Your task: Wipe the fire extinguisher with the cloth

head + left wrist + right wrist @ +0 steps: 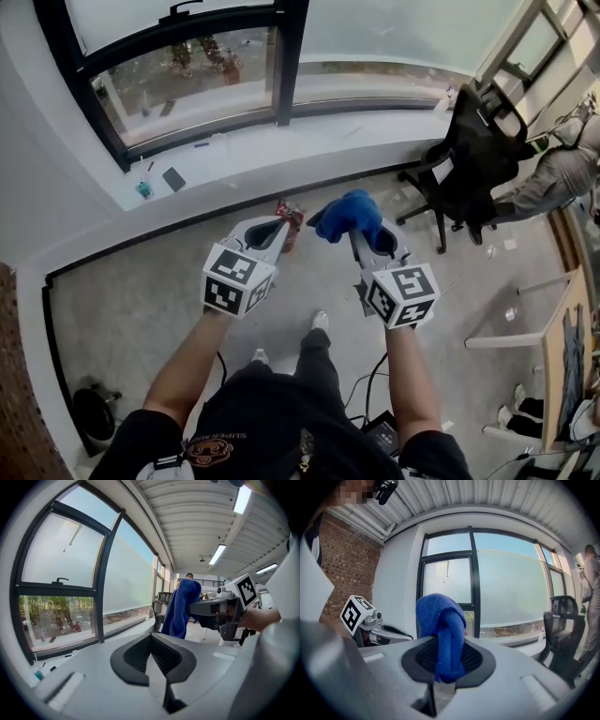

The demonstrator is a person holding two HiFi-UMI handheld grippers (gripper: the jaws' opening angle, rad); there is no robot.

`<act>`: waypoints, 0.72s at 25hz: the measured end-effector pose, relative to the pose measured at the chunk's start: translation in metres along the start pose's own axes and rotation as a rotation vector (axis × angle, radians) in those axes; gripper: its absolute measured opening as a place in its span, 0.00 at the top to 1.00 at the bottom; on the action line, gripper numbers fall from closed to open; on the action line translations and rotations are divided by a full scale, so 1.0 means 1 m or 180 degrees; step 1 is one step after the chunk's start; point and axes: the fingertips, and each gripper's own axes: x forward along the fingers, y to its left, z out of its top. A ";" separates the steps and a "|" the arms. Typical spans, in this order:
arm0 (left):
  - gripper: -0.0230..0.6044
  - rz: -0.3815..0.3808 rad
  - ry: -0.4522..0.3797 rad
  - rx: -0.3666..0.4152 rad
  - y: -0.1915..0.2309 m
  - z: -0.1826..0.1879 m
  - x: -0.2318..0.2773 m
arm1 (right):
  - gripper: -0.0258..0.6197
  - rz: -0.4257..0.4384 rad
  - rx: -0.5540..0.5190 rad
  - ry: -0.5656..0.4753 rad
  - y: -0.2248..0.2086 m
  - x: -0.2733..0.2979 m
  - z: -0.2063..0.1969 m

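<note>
A red fire extinguisher [292, 218] stands on the floor by the wall under the window, partly hidden behind my left gripper. My left gripper [278, 228] is shut with nothing between its jaws [152, 644] and points toward the window. To its right, my right gripper [364, 240] is shut on a blue cloth [349, 214], which bunches above the jaws [445, 660] and hangs a little below them [440, 620]. In the left gripper view the cloth [181, 607] droops from the right gripper. Both grippers are held up above the floor, short of the extinguisher.
A black office chair [469, 161] stands right of the extinguisher. The white window ledge [281, 150] carries a phone [173, 178] and a small bottle [143, 189]. A person [561, 171] is at far right. Cables [367, 382] lie near my feet; a desk [561, 349] is at right.
</note>
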 end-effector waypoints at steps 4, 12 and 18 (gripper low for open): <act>0.95 0.0128 0.0023 0.0002 0.015 -0.002 0.039 | 0.86 0.0176 -0.0018 0.0015 -0.033 0.036 -0.012; 0.95 0.0515 0.0376 0.0029 0.031 -0.013 0.133 | 0.86 0.0675 -0.0067 0.0226 -0.114 0.114 -0.050; 0.95 0.0706 0.0653 -0.0102 0.058 -0.058 0.177 | 0.86 0.0963 -0.0142 0.0566 -0.127 0.172 -0.111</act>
